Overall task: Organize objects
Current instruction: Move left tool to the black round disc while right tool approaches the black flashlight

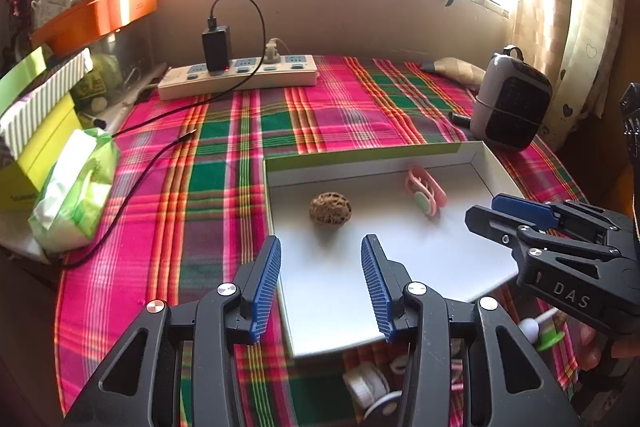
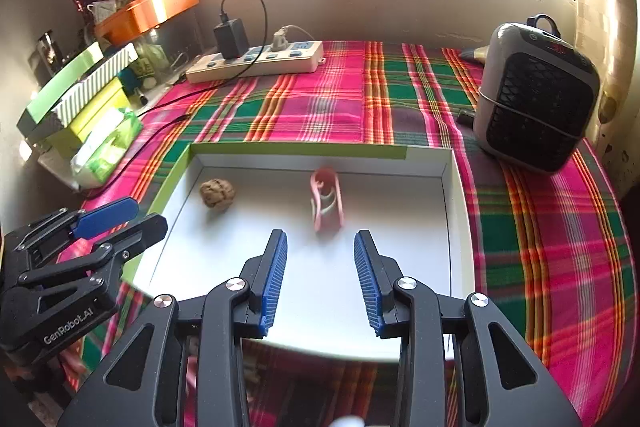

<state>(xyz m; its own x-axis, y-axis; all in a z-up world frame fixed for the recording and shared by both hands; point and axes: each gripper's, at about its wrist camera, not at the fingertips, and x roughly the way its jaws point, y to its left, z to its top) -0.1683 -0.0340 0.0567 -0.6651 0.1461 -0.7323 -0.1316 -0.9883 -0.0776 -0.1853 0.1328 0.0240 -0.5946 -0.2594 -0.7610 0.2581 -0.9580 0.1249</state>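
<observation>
A shallow white box with a green rim lies on the plaid tablecloth. Inside it rest a brown walnut and a pink clip, which looks blurred in the right wrist view. My left gripper hovers open over the box's near left part, just short of the walnut, with nothing between its blue pads. My right gripper is open too, just short of the clip, and holds nothing. Each gripper shows in the other's view: the right gripper and the left gripper.
A power strip with a black charger and a trailing cable lies at the back. A small heater stands at the right. Tissue pack and stacked boxes crowd the left. Several small items lie by the near edge.
</observation>
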